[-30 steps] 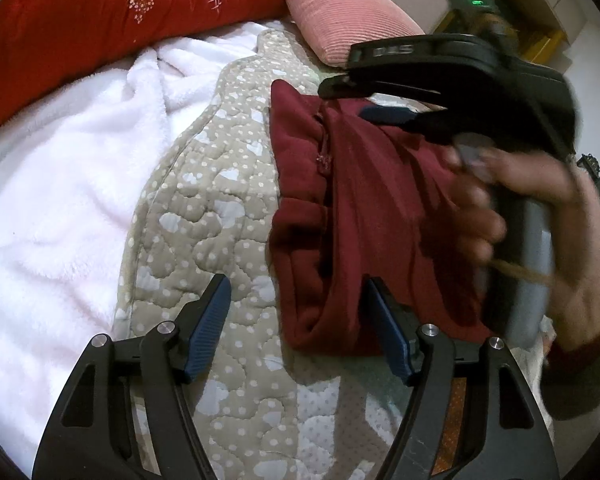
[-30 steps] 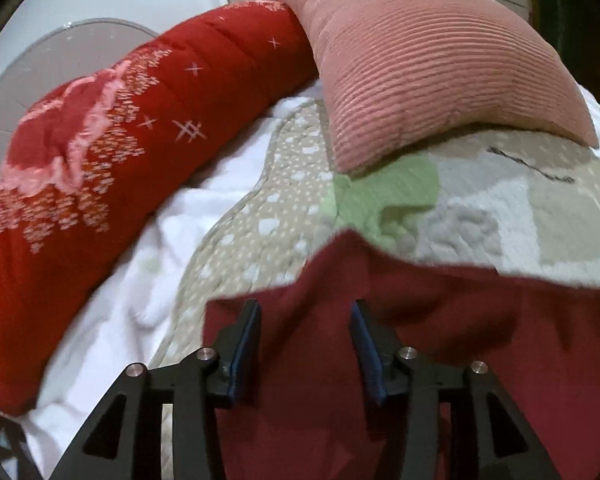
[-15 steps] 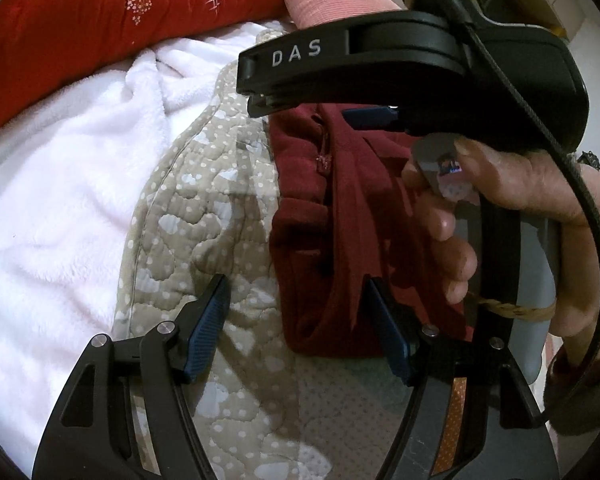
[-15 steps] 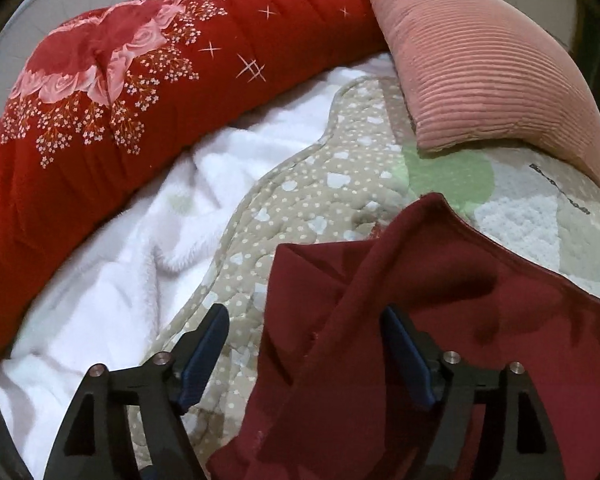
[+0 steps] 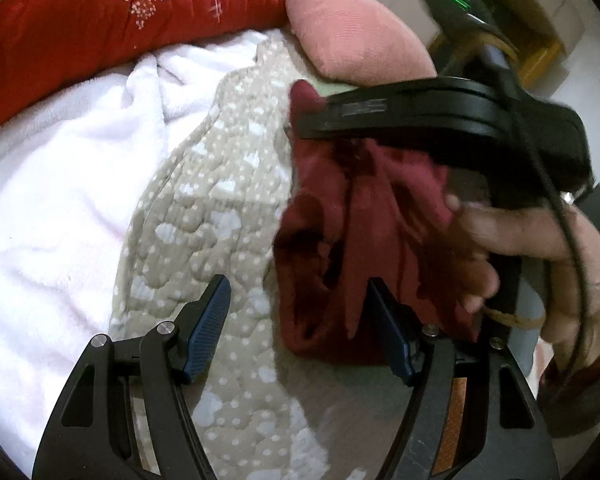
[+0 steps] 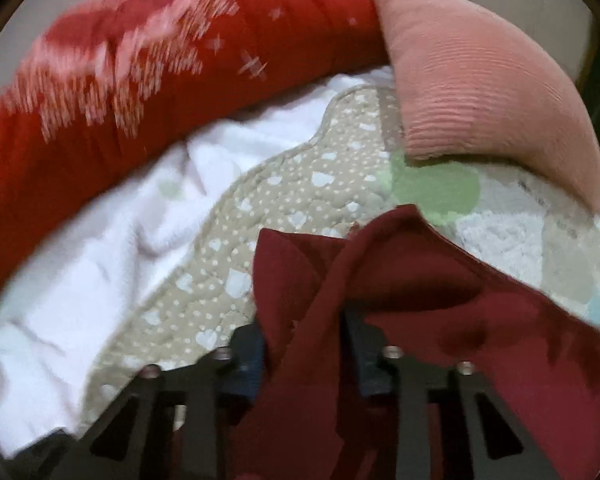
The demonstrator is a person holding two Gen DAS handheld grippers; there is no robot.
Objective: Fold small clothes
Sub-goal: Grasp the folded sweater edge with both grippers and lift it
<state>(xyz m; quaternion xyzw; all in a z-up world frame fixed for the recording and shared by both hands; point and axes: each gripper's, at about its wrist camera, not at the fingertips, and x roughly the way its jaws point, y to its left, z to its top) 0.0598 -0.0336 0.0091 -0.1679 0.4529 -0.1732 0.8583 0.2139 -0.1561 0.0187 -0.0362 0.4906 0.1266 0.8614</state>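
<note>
While the dark red garment (image 6: 420, 300) lies bunched on the dotted quilt (image 5: 204, 216), the right claw (image 6: 304, 344) is closing with a fold of it between its jaws; the left claw (image 5: 300, 328) hangs spread, gripping nothing, over the garment's near edge.

Both wrist views close, angled down; share maroon garment (image 5: 340, 240), pink pillow (image 6: 480, 80).

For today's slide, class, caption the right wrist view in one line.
Right tongs closing on a bunched fold of the maroon garment over the dotted quilt.
</note>
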